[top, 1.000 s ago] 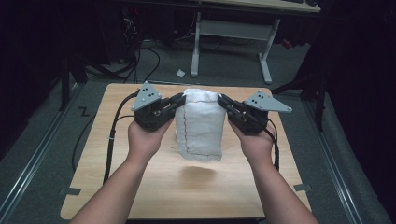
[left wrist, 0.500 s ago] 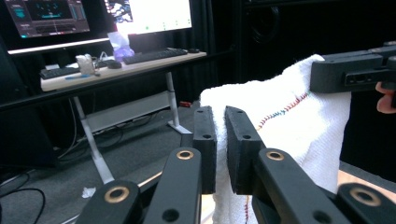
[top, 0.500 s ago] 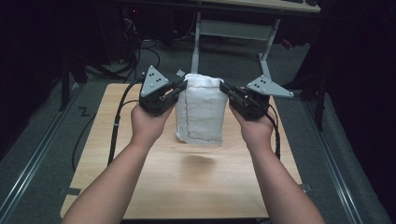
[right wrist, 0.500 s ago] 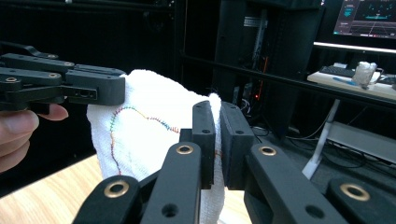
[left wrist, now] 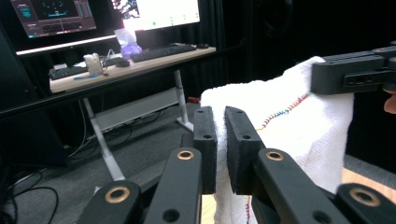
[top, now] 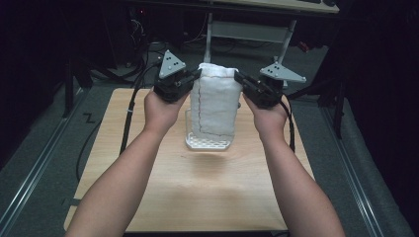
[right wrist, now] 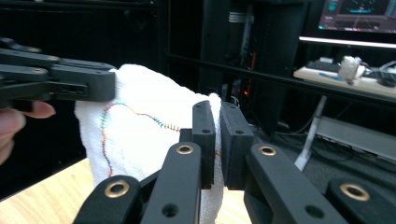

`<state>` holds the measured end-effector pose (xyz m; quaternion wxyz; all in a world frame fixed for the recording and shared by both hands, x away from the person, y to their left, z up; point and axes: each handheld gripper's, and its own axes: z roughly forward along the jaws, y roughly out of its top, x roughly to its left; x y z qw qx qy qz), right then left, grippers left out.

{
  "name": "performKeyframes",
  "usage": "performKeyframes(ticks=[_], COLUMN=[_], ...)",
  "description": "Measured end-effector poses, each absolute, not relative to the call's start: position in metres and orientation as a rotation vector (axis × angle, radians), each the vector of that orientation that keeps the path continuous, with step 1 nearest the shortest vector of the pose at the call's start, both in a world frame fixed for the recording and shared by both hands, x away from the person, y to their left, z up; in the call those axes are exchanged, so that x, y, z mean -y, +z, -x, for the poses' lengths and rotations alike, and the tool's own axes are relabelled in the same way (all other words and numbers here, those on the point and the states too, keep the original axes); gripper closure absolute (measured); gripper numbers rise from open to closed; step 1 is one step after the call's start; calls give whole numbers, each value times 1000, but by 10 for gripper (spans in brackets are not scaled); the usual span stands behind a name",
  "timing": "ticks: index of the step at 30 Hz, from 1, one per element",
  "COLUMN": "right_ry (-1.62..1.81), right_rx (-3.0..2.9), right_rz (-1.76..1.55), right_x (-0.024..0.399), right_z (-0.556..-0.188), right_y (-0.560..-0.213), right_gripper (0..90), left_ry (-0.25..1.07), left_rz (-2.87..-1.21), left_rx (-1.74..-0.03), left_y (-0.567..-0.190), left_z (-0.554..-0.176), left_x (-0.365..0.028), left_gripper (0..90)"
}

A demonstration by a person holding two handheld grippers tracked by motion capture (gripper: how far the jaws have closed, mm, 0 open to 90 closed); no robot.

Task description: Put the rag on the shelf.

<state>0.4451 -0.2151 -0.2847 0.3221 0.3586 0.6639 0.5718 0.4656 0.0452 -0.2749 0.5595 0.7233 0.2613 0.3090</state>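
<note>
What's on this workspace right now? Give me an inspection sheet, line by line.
Surface: light wooden table, bare in front.
Job's things: white towel with a coloured stitch line, held up by its top corners and hanging; white perforated basket on the table below and behind its lower edge.
Clutter: nothing seen.
Grippers: left gripper shut on the towel's left top corner; right gripper shut on the right top corner.
Cables: black cables trail from both grippers over the table edges.
Surroundings: dark room, a desk with monitors and keyboards behind, grey floor.
</note>
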Motion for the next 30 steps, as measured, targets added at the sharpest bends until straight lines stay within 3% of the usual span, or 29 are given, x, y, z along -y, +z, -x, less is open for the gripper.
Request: performKeyframes(ticks=[9, 17, 30], right_ry=[1490, 1481, 1448], right_rx=[-1765, -1780, -1883], right_rz=[-958, -991, -1038], right_x=[213, 213, 209], right_z=[-473, -503, -534], right_y=[-286, -295, -329], right_gripper=[861, 861, 861], left_ry=[729, 692, 680], left_rz=[-1690, -1692, -1776], left_rx=[-666, -739, -802], left_y=[-274, -295, -326], left_z=[-489, -521, -550], left_x=[-46, -43, -43], left_gripper=[835, 834, 831])
